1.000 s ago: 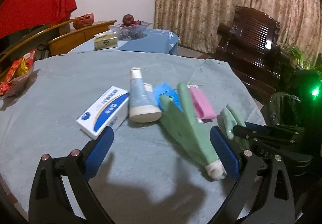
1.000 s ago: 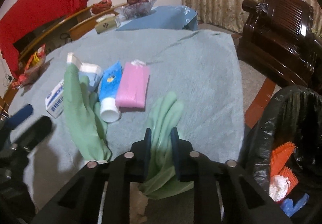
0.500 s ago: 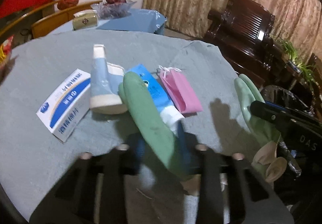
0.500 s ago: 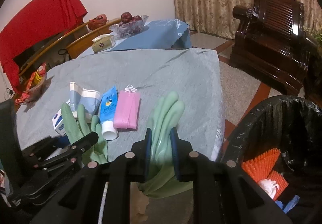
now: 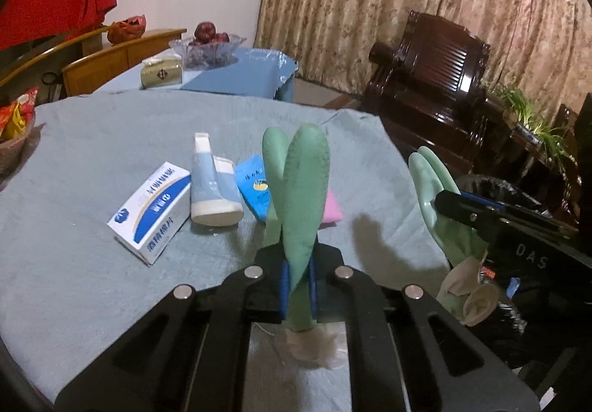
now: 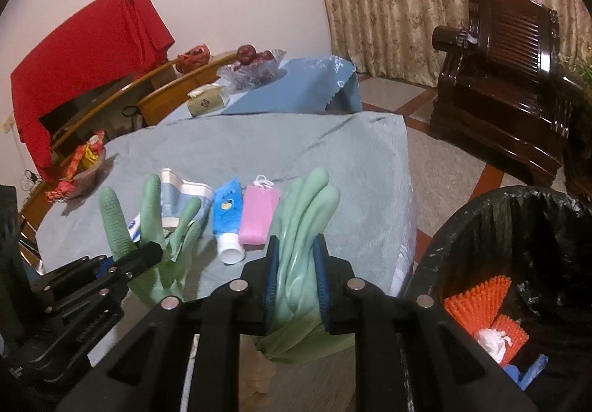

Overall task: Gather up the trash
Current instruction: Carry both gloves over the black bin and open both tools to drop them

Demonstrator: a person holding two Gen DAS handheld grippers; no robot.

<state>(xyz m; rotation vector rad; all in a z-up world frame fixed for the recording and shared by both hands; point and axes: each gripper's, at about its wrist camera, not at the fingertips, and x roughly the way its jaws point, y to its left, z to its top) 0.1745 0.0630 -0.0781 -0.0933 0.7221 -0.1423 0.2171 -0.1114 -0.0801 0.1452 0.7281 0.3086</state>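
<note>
From my left wrist camera, the white-and-blue box [image 5: 150, 210] lay at nine o'clock on the grey-clothed worktop [image 5: 111, 127], with the pale blue tube [image 5: 212, 186] just beside it toward the centre. The blue tube [image 5: 253, 186] and the pink pack [image 5: 331, 208] sat behind the glove I held. My left claw [image 5: 297, 286] had just been closing and was clamped on the darker green glove [image 5: 301, 197], whose fingers stood up toward twelve o'clock. At three o'clock I saw the other claw gripping the paler green glove [image 5: 436, 201].

From my right wrist camera, the snack basket [image 6: 79, 171] sat at nine o'clock near the worktop's edge. The left claw [image 6: 142, 256] held its glove at eight o'clock, fingers spread upward. The blue tube, cap toward me, touched the pink pack just left of centre. My right claw [image 6: 296, 279] was pinched narrow on the paler glove, fingers pointing to twelve o'clock, its cuff hanging below the pads. At four o'clock the black-lined bin [image 6: 444, 264] stood off the worktop, holding orange bristly pieces [image 6: 477, 301] and white crumpled paper [image 6: 492, 338].
</note>
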